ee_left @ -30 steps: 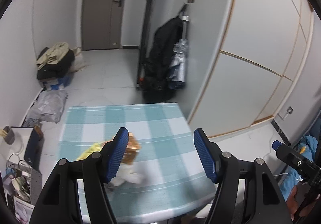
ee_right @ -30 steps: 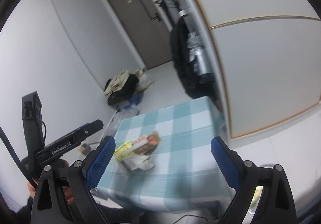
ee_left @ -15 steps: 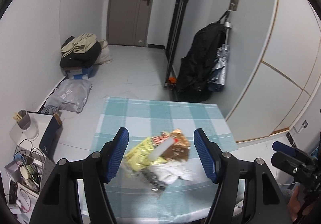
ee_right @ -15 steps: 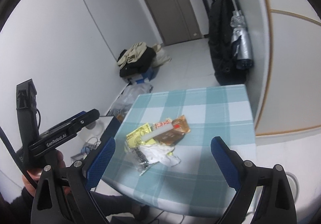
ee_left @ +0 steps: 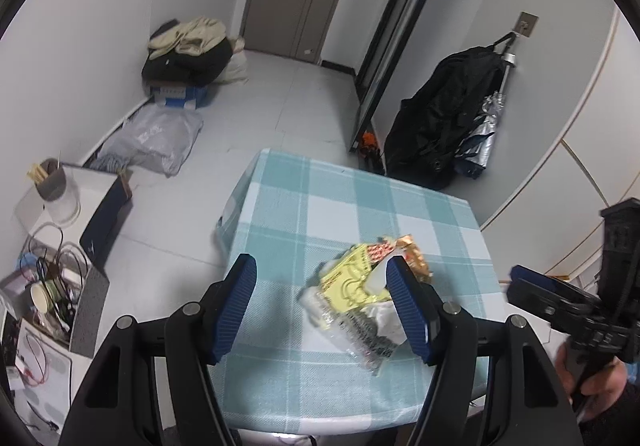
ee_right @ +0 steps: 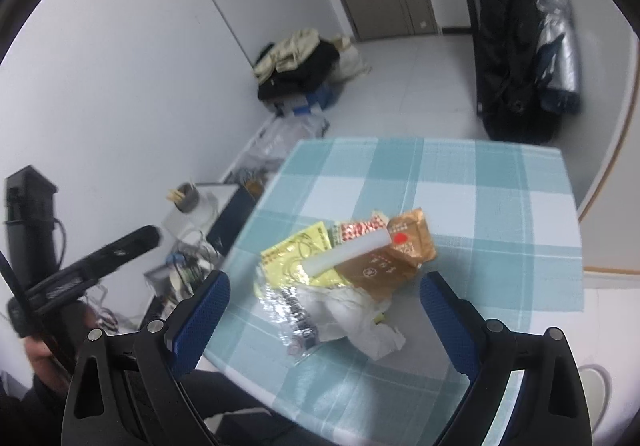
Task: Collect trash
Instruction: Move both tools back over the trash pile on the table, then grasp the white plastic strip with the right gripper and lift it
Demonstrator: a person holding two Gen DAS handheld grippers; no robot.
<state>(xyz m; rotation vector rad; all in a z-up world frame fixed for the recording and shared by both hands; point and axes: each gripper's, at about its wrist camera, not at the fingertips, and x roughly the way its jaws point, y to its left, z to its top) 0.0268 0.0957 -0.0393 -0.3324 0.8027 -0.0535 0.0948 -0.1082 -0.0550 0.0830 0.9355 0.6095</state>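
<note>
Partly, gripper (ee_left: 322, 310) hides trash (ee_left: 352, 286).

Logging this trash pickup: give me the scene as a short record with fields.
surface: table with a teal and white checked tablecloth
trash: one pile near the table's near edge
pile contents: yellow wrapper, white tube lying across the top, brown packet, red and white wrapper, crumpled white tissue, clear printed wrapper
left gripper: open, empty, above the table, not touching the pile
right gripper: open, empty, pile framed between its fingers, no contact
floor beyond: black backpack, heap of clothes
</note>
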